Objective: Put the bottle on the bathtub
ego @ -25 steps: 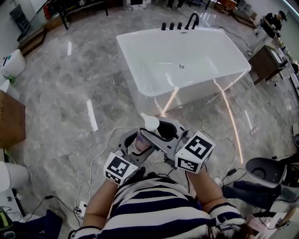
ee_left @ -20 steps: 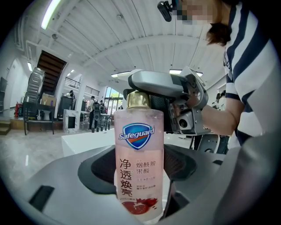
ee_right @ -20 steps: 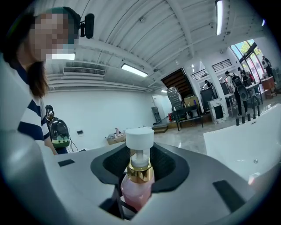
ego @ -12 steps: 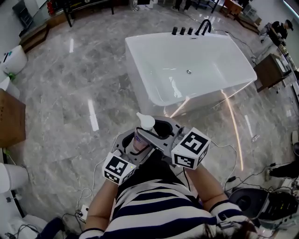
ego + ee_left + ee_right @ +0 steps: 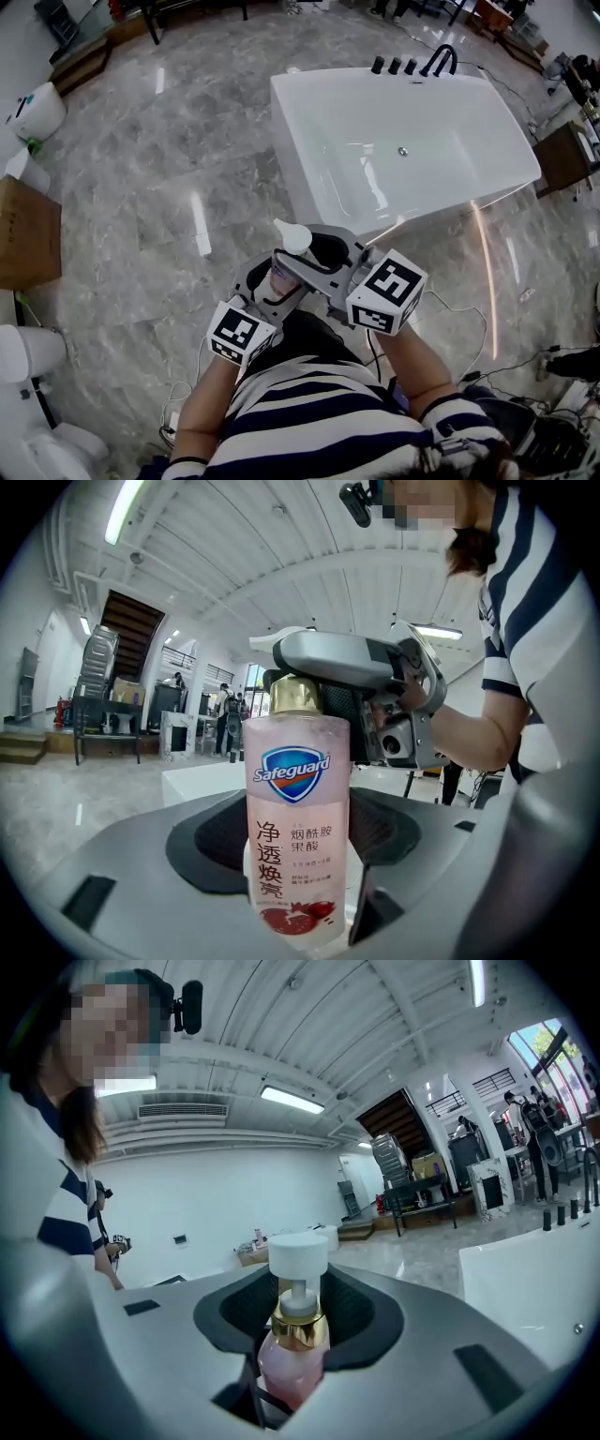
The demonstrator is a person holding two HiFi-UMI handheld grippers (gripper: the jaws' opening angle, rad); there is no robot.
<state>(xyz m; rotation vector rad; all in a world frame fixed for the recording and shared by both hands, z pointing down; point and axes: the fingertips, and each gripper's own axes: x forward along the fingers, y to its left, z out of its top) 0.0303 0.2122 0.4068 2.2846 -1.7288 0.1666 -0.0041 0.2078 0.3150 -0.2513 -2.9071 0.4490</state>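
A pink pump bottle [image 5: 280, 276] with a gold collar and white pump head stands upright between both grippers, in front of my striped shirt. My left gripper [image 5: 269, 283] is shut on the bottle [image 5: 296, 827] body, its dark pads pressing on either side. My right gripper [image 5: 314, 261] is shut on the bottle [image 5: 289, 1361] higher up, near the neck, coming from the opposite side. The white bathtub [image 5: 292, 133] lies ahead on the grey marble floor, its near corner a short way beyond the bottle. The black faucet [image 5: 438, 62] sits at its far rim.
A brown cardboard box [image 5: 25, 234] stands at the left edge, with white sanitary fixtures [image 5: 31, 111] above it and more at the lower left. A wooden cabinet [image 5: 567, 155] stands right of the tub. Cables [image 5: 473, 323] trail on the floor at the right.
Both grippers have moved forward together with the bottle, and the bathtub now lies closer to them. Both grips on the bottle look the same.
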